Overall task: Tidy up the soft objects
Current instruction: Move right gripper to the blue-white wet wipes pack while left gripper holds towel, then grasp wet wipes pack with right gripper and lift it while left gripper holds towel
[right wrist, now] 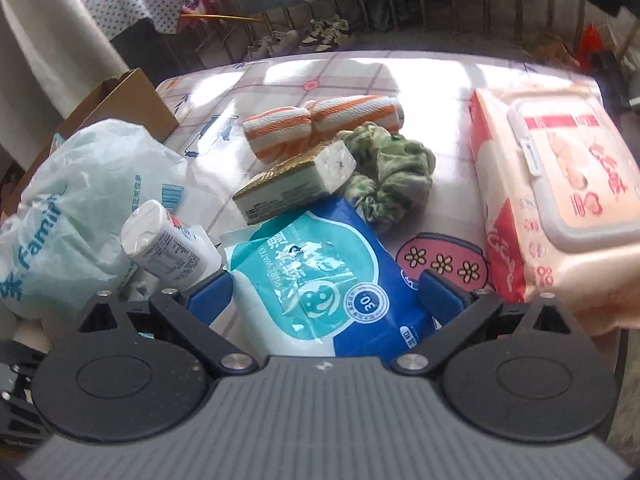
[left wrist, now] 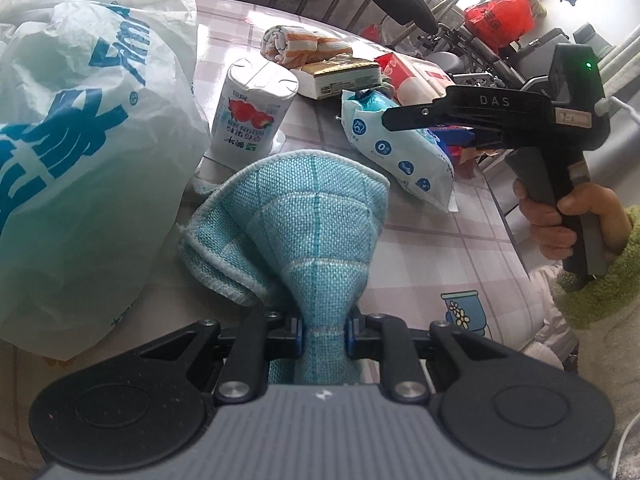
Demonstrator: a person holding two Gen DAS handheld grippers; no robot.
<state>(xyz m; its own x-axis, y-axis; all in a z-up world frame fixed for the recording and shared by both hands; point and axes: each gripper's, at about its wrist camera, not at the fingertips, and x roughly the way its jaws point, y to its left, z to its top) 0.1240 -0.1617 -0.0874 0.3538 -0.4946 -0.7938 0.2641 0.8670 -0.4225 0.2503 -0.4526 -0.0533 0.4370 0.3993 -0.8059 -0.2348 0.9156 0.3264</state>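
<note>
My left gripper (left wrist: 324,336) is shut on a teal checked cloth (left wrist: 304,216), which is pinched at its middle and fans out over the table. In the left wrist view my right gripper (left wrist: 386,119) hovers over a pale blue wet-wipe pack (left wrist: 400,156). Seen from the right wrist, the right gripper (right wrist: 326,296) stands wide open, with a blue wipe pack (right wrist: 320,272) lying flat between its blue pads (right wrist: 210,296). Behind that pack are an orange-striped rolled towel (right wrist: 320,124), a green crumpled cloth (right wrist: 392,168) and a gold-topped tissue pack (right wrist: 296,184).
A white plastic bag (left wrist: 80,140) fills the left side of the checked tablecloth, and a strawberry milk bottle (left wrist: 252,112) stands beside it. A big pink wipe pack (right wrist: 560,200) lies at the right, a cardboard box (right wrist: 120,108) at the back left. A hand (left wrist: 552,220) in a green sleeve holds the right gripper.
</note>
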